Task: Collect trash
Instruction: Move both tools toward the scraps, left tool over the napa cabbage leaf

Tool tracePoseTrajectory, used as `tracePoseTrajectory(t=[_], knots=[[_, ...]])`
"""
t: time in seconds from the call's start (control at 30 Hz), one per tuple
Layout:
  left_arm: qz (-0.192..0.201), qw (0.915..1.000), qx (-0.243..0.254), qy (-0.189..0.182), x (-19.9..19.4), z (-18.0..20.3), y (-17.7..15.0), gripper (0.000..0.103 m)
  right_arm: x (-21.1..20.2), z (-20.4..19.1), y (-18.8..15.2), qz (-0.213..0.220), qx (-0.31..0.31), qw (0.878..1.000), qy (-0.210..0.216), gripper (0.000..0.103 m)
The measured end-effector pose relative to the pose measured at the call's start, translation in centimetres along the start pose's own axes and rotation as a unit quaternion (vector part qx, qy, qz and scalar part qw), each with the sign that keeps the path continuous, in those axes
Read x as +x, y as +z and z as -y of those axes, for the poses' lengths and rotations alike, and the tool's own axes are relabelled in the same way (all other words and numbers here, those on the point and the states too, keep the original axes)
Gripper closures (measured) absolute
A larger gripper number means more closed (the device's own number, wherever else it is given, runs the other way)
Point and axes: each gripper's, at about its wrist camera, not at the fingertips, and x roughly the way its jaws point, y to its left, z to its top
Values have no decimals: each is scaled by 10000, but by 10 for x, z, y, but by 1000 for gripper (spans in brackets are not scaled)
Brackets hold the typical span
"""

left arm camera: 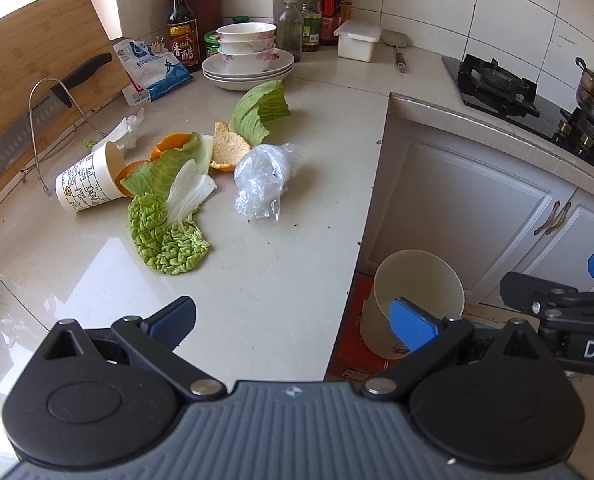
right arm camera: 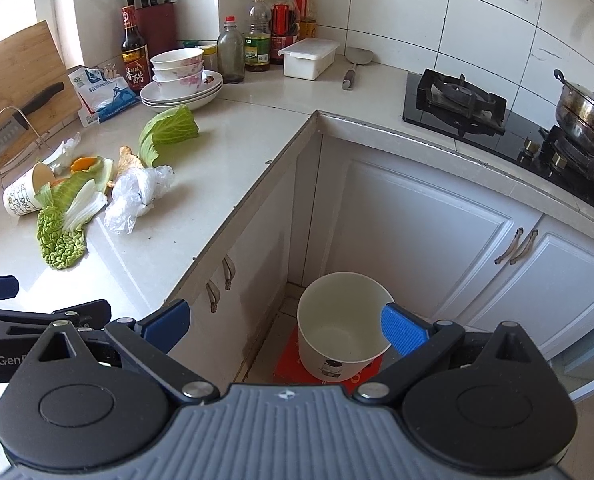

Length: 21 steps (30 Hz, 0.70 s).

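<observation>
Left claw (left arm camera: pixel 293 322) is sitting at the bottom centre of its own view, jaws spread wide apart with nothing between them. Its blue-padded fingertips (left arm camera: pixel 411 326) are angling outward, one at lower left and one at lower right of the frame. The right claw (right arm camera: pixel 285 326) is presenting the same way in its own view: jaws wide apart, empty, blue pads (right arm camera: pixel 403 330) facing inward. Each claw is appearing in the other's view, the right one entering at the right edge of the left view, the left one entering at the left edge of the right view, so the two are holding side by side.
</observation>
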Motion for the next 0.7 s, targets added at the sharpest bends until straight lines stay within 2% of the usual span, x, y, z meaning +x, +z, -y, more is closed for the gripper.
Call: tracePoseTrajectory(t=[0.33, 0.7], knots=[[85, 9998, -141, 61, 9, -7, 10, 1, 9, -5, 21, 232, -398, 9977, 499, 0], [225, 9979, -464, 389, 24, -6, 29, 1, 36, 10, 57, 437, -769, 9911, 997, 0]])
